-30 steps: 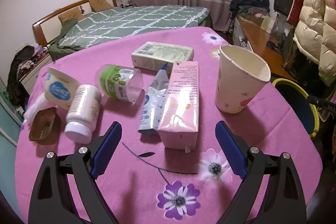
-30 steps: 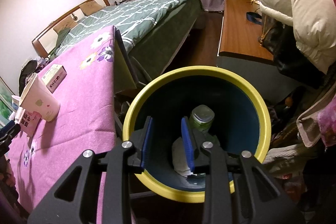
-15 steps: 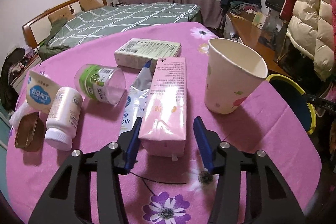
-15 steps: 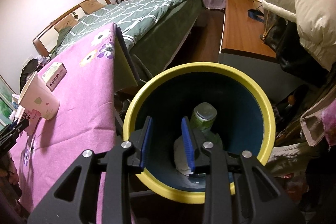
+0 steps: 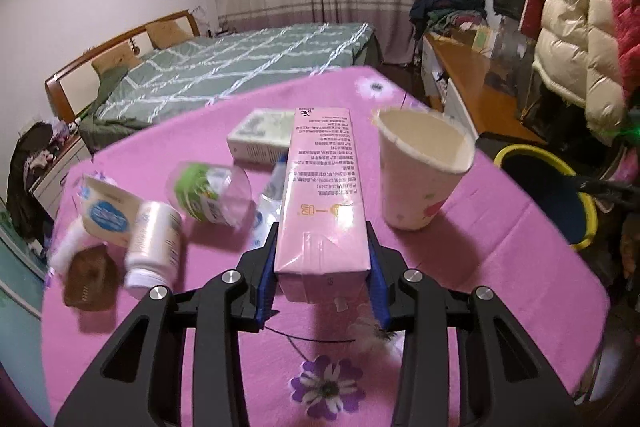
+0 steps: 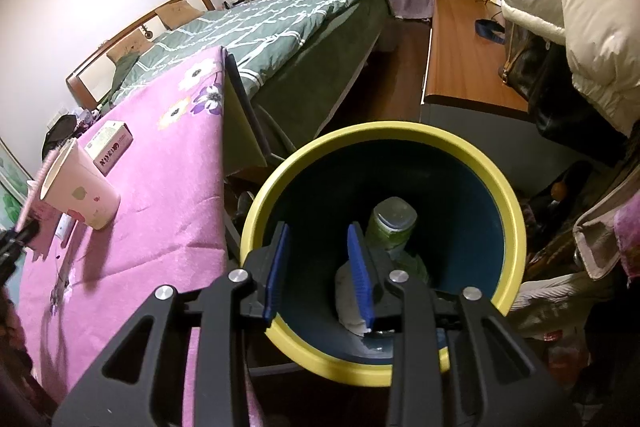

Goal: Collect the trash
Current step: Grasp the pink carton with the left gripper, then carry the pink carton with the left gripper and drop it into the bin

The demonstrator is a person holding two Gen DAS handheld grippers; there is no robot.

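Pink flowered tablecloth-covered table (image 5: 500,267): litter remains across its middle. Yellow-rimmed dark blue bin (image 6: 508,211), just off the table's right edge, already holds a green bottle. Pink rectangular drink carton (image 5: 320,211): since a second ago the left gripper (image 5: 322,279) has clamped its near end and tilted it off the cloth. Next comes transfer to the bin. Right gripper (image 6: 320,267) hangs over the bin, jaws narrow and empty.
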